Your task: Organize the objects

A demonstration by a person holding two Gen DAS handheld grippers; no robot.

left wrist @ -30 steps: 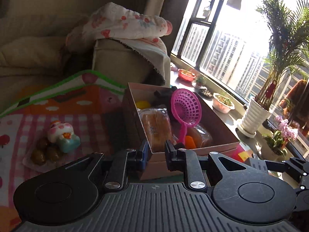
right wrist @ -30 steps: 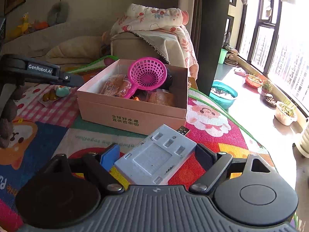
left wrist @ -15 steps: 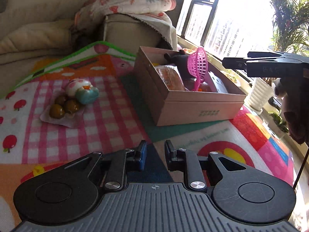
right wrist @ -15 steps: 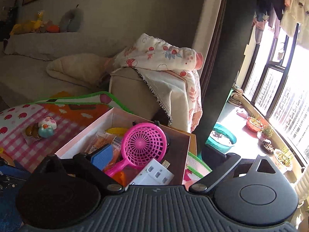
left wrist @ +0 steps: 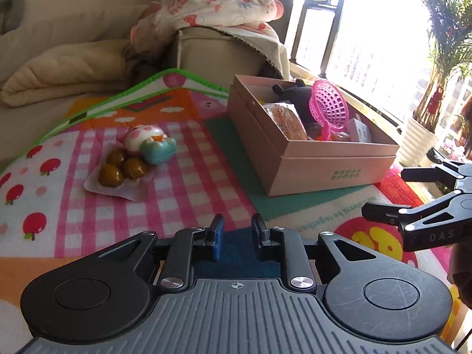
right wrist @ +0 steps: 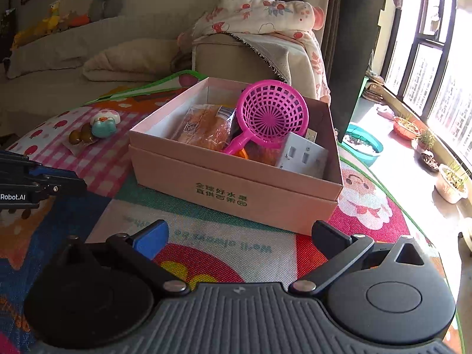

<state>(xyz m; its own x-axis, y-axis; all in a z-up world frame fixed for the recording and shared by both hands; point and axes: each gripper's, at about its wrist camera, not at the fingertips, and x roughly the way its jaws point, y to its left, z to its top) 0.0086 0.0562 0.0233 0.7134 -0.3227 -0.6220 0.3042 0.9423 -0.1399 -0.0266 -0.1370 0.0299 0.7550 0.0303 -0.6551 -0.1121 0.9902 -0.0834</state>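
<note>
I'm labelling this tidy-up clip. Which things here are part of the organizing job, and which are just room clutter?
Part of the job:
pink box
white adapter, in the box
pink strainer, in the box
duck toy, on the mat
packet of brown balls, on the mat

Just lying about:
floral blanket
potted palm
teal basin

On the play mat we count one open pink box (right wrist: 236, 188), upper right of the left wrist view, holding one pink strainer (right wrist: 273, 115), one white adapter (right wrist: 303, 156) and one wrapped bread (right wrist: 206, 126) — plus three brown balls (left wrist: 122, 168) and one duck toy (left wrist: 150, 144), centre left.
</note>
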